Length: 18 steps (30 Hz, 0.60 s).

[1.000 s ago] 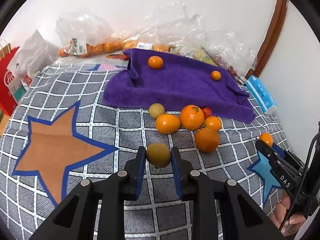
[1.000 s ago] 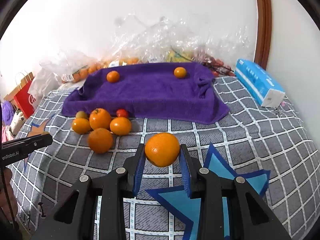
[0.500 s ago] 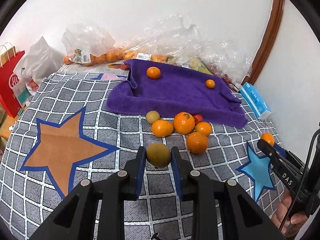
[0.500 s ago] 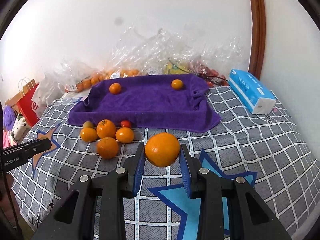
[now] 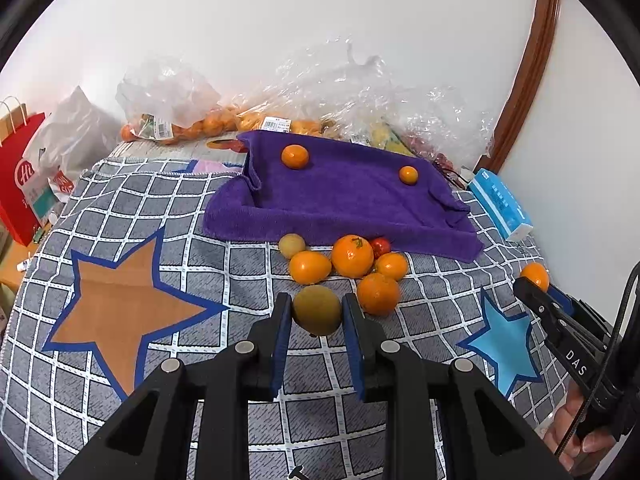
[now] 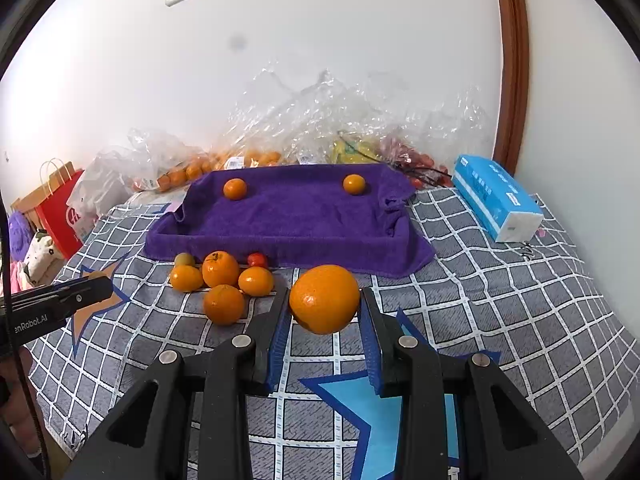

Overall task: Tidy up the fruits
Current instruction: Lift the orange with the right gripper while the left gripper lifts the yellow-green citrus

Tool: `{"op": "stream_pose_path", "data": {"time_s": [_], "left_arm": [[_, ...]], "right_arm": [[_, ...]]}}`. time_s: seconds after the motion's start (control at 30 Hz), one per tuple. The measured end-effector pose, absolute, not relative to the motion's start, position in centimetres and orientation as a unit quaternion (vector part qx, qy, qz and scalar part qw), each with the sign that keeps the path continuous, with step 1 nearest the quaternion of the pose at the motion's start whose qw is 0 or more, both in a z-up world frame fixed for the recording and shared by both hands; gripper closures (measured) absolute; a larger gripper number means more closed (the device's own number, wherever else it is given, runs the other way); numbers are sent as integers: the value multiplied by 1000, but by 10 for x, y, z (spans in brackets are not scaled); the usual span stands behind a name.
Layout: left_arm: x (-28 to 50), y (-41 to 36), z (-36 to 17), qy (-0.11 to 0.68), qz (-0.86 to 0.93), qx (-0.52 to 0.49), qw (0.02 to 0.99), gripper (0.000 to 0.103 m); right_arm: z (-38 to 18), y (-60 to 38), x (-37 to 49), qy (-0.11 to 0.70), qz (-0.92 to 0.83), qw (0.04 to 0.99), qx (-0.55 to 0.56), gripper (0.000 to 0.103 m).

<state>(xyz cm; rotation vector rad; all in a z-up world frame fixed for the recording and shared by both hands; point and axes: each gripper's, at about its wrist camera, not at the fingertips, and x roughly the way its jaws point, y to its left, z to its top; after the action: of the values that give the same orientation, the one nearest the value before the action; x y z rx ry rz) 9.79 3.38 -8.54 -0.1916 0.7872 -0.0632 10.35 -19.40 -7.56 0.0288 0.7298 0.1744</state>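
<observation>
Fruit in both tools, lifted clear of checked blanket [image 5: 168, 248]. Left gripper [image 5: 316, 316] pinching greenish-brown fruit [image 5: 317, 309] across its middle, blue pads flat on opposite sides. Right gripper [image 6: 324, 308] clamped on large orange [image 6: 324, 298], pads at widest part, fruit bulging out front of the jaws.

Handling, judged: both round, firm-skinned, light enough for a side pinch; smooth peel likely to roll or squirt out if grip sits off-centre. Best hold across the equator, as now. Greenish one possibly softer, bruisable; cannot tell ripeness.

Purple towel [image 6: 288, 220] ahead of both tools, draped into a shallow tray shape, two small oranges [image 6: 235, 189] resting near its far edge, well apart from each other. Loose cluster [image 5: 344, 264] of oranges, a small red fruit and another greenish one lying on blanket just before towel's near edge, between tools and towel.
</observation>
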Motion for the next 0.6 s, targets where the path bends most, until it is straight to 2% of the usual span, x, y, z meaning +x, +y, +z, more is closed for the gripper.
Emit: {"op": "stream_pose_path", "data": {"time_s": [0.6], "left_arm": [[121, 40, -83, 382, -27, -94, 919, 79]], "right_arm": [[-76, -196, 128, 358, 81, 930, 16, 70]]}}
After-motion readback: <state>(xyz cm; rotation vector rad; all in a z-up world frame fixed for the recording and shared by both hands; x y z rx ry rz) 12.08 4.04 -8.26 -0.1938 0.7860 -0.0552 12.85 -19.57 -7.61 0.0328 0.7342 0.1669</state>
